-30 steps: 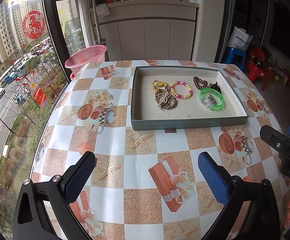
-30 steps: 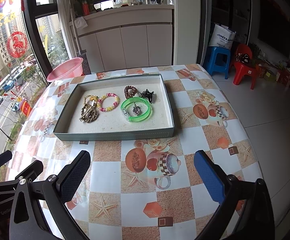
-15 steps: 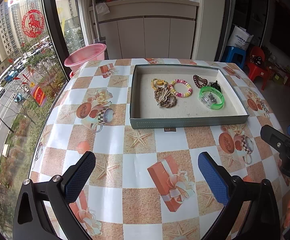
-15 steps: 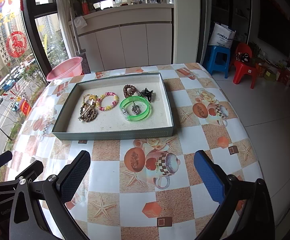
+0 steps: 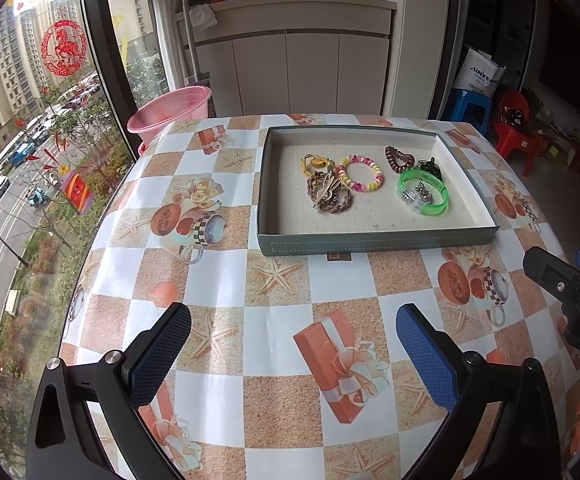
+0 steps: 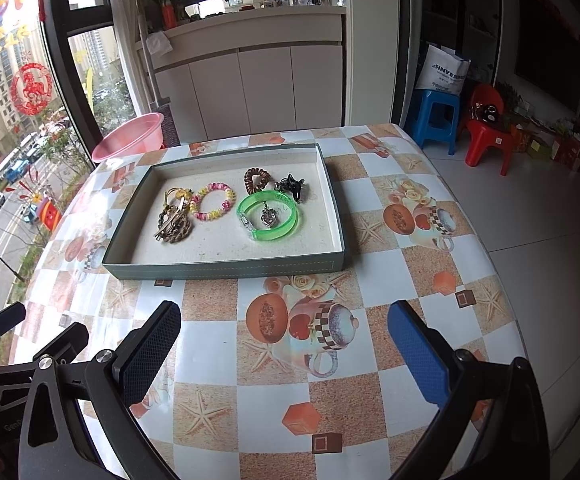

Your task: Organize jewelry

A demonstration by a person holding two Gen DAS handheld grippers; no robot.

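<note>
A shallow grey tray [image 5: 370, 237] [image 6: 226, 269] sits on the far half of the table. Inside lie a green bangle [image 5: 434, 205] [image 6: 286, 224] with a silver pendant [image 6: 268, 218] in its ring, a pink and yellow bead bracelet [image 5: 360, 173] [image 6: 212, 201], a brown chain bracelet [image 5: 330, 198] [image 6: 172, 226], a brown coil hair tie [image 5: 398, 159] [image 6: 257, 180], a black clip [image 6: 292, 187] and a yellow piece [image 5: 316, 162]. My left gripper [image 5: 290, 354] and right gripper [image 6: 282, 354] both stand open over the near table, short of the tray, holding nothing.
The table [image 5: 218, 304] wears a checked oilcloth and drops away at the left by a window. A pink basin [image 5: 170, 108] stands behind the far left corner. White cabinets [image 5: 290, 72] lie beyond. Blue and red stools [image 6: 462, 116] stand on the floor at the right.
Both views have drawn back and up a little, so the tray looks slightly smaller and farther off. The jewelry has not moved and both grippers stay open.
</note>
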